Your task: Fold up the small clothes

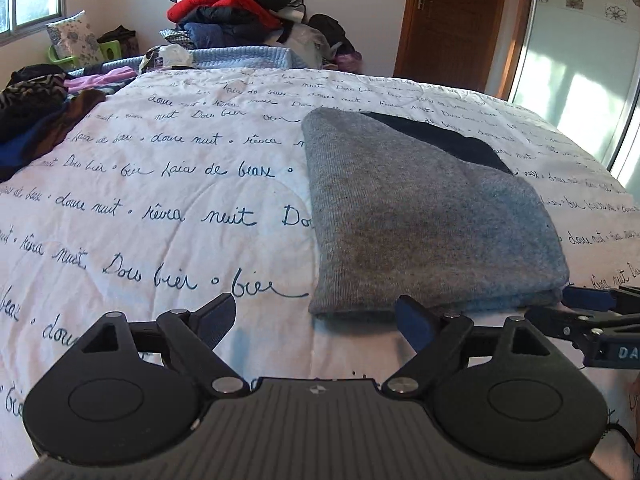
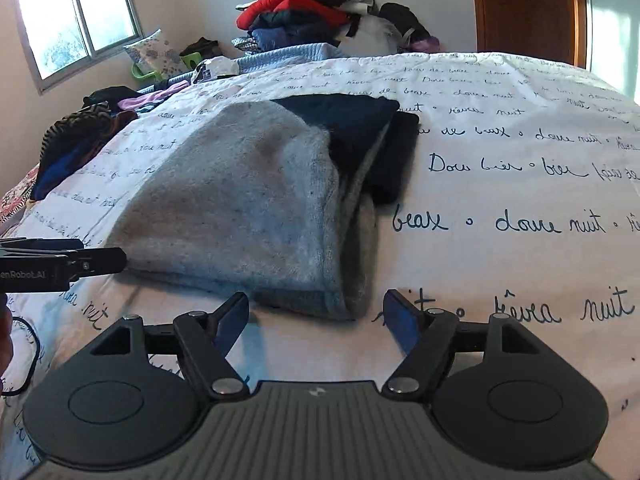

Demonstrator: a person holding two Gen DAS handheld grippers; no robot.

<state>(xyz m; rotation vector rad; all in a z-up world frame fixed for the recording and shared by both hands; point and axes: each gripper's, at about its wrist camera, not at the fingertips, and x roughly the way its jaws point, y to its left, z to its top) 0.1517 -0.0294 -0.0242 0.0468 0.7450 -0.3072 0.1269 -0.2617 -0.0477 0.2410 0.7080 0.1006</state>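
A folded grey knit garment [image 1: 424, 216] with a dark navy part [image 1: 448, 140] at its far end lies on the white bedspread with blue script [image 1: 160, 184]. My left gripper [image 1: 316, 320] stands open just short of the garment's near left corner, with nothing between its fingers. The right wrist view shows the same grey garment [image 2: 240, 200], its navy part [image 2: 352, 128] at the far right. My right gripper [image 2: 316, 316] is open at the garment's near right corner, and the pads do not press on it. The other gripper shows at each view's edge [image 1: 592, 316] [image 2: 60, 264].
Loose clothes [image 1: 36, 116] lie along the bed's left edge. A tall heap of clothes with a red jacket [image 1: 224, 4] stands beyond the bed's far end. A wooden door [image 1: 452, 20] is at the back right, a window [image 2: 76, 12] at the back left.
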